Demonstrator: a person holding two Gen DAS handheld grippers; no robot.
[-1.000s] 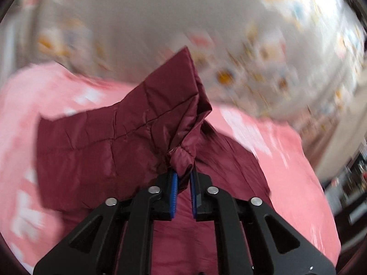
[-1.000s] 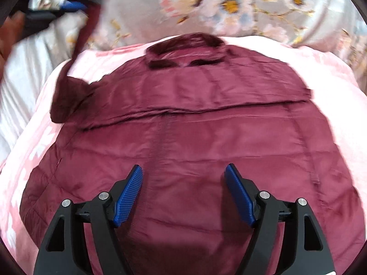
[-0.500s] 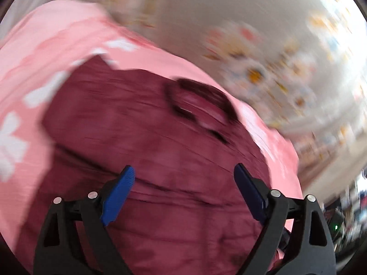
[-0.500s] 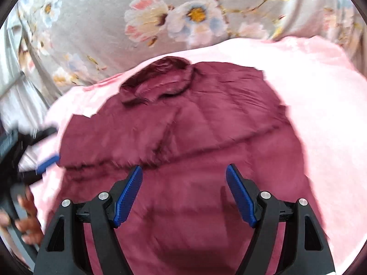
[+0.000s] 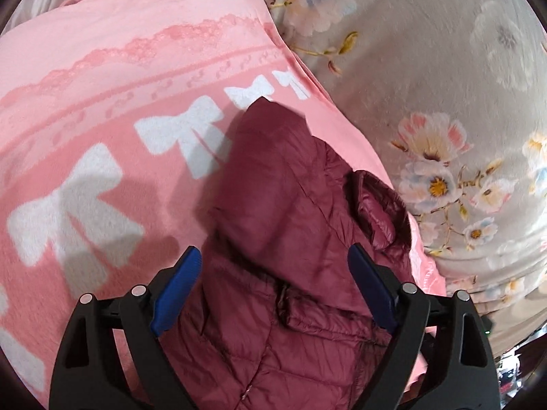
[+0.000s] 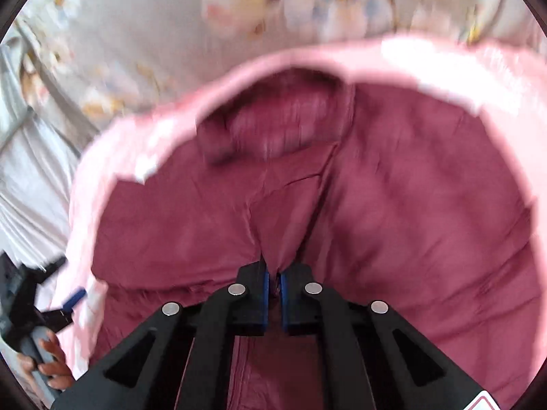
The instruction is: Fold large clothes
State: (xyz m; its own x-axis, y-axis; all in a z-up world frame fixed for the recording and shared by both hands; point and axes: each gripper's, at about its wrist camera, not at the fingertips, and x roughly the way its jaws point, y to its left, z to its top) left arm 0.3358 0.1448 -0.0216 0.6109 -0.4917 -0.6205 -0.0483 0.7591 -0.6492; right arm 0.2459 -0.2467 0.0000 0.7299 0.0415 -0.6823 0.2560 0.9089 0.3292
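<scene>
A maroon quilted jacket (image 5: 290, 225) lies on a pink blanket (image 5: 102, 78), collar (image 5: 379, 208) toward the far side, one sleeve folded across its body. My left gripper (image 5: 273, 290) is open and empty, hovering over the jacket's left part. In the right wrist view the jacket (image 6: 410, 212) fills the middle, collar (image 6: 283, 119) at the top. My right gripper (image 6: 274, 282) is shut on a pinch of the jacket's fabric, which rises in a ridge toward the collar. The left gripper also shows at the far left of the right wrist view (image 6: 65, 304), held by a hand.
The pink blanket with white bows (image 5: 65, 212) covers a bed. Grey floral bedding (image 5: 444, 102) lies beyond it. A white sheet (image 6: 30, 177) lies left of the blanket. The blanket's rim (image 6: 444, 54) runs just past the collar.
My left gripper let go of the sleeve, opened, and moved left over the jacket's edge. My right gripper went from open above the jacket to shut on its fabric.
</scene>
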